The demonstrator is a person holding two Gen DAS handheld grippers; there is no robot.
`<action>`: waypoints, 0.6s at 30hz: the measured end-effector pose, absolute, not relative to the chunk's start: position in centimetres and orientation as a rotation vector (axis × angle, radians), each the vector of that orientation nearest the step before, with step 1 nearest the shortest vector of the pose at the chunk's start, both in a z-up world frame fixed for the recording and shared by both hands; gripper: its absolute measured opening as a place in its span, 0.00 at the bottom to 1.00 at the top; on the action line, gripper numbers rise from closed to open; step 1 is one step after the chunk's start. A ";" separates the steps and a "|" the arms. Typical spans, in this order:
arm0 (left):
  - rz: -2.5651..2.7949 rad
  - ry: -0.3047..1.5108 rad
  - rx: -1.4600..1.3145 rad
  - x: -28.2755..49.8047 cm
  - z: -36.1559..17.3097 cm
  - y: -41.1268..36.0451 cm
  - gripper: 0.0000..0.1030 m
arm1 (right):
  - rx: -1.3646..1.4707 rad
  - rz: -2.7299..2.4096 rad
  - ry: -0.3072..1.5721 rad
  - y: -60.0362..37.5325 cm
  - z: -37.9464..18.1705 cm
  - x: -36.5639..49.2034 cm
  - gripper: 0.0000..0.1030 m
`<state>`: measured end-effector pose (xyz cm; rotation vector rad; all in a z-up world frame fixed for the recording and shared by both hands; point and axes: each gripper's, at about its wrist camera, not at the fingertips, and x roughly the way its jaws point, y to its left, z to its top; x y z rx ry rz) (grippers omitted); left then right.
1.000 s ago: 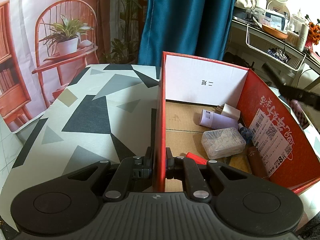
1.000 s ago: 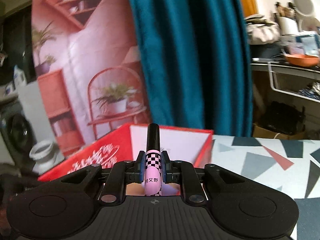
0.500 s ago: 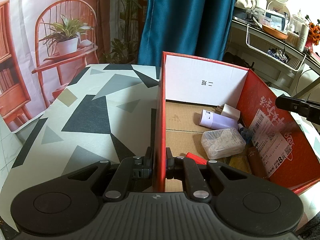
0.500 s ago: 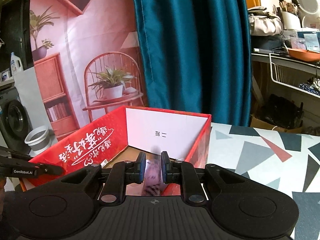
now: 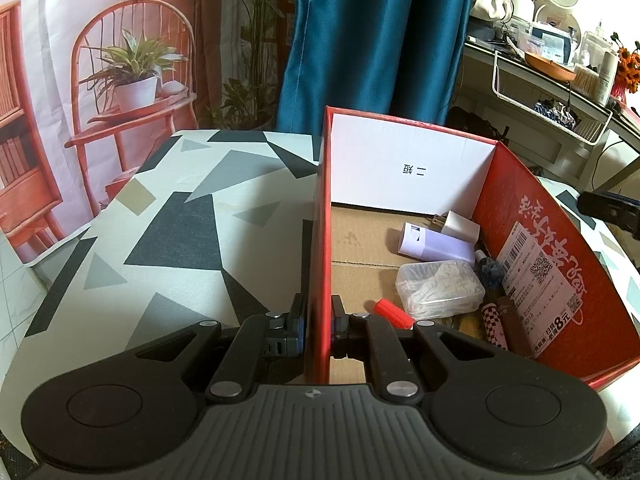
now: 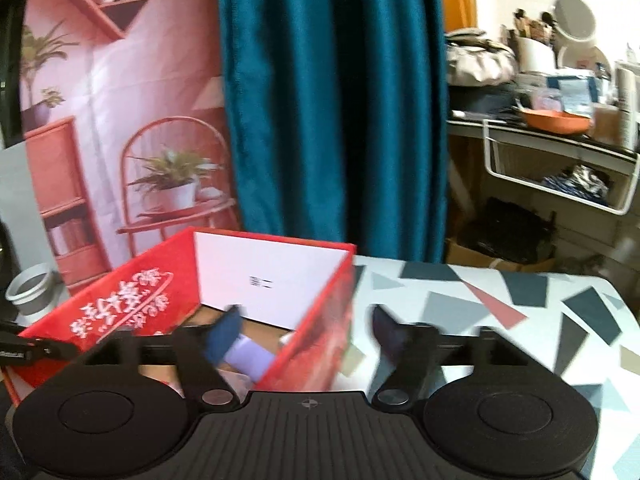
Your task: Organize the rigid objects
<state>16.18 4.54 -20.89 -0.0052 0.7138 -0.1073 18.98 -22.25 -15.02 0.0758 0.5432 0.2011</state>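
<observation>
A red cardboard box stands on the patterned table. My left gripper is shut on the box's left wall near the front corner. In the box lie a purple carton, a clear plastic case, a red stick, a brown bottle and a pink checkered tube against the right wall. My right gripper hovers over the box's right wall. Its jaws are opening wide with nothing held between them.
A teal curtain and a printed backdrop hang behind the table. A cluttered shelf with a white wire basket stands at the right. Patterned tabletop stretches to the right of the box.
The right gripper let go of the pink checkered tube, which dropped into the box by the right wall, and its jaws swung wide apart. The left gripper kept its hold on the wall.
</observation>
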 end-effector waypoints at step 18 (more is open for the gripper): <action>-0.102 0.699 0.005 16.4 -20.2 4.4 0.13 | 0.137 0.060 0.623 -23.8 -15.0 18.6 1.00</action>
